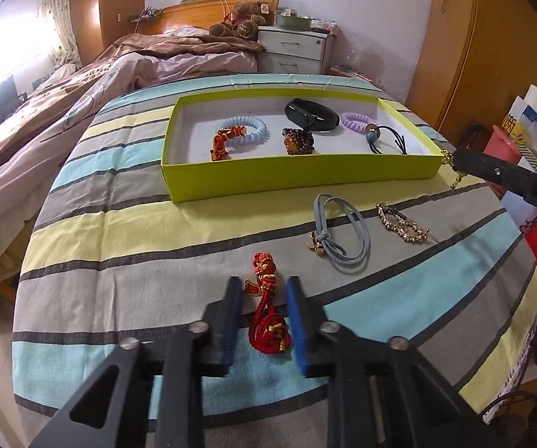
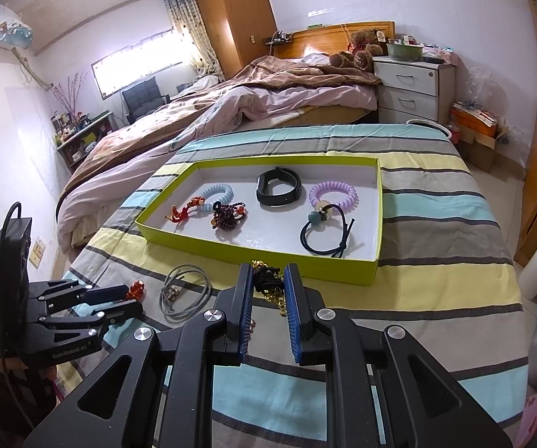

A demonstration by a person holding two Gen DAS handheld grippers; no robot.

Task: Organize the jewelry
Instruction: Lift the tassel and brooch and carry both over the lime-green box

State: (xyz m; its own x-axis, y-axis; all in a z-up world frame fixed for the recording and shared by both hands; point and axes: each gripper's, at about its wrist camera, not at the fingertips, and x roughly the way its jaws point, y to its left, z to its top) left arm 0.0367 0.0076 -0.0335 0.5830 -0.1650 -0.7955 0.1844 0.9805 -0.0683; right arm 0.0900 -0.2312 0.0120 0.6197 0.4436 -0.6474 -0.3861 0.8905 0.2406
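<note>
Straddling the red braided cord charm [image 1: 268, 310] on the striped desk [image 1: 126, 246], the left tool [image 1: 264, 321] gapes open; the right tool [image 2: 268, 298] pinches a gold-beaded chain [image 2: 268, 283], half hidden.

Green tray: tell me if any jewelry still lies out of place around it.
Yes. Outside the green tray on the striped cloth lie a red knotted charm between the left gripper's open fingers, a grey cord loop and a gold beaded bracelet. The right gripper holds a gold chain piece.
</note>
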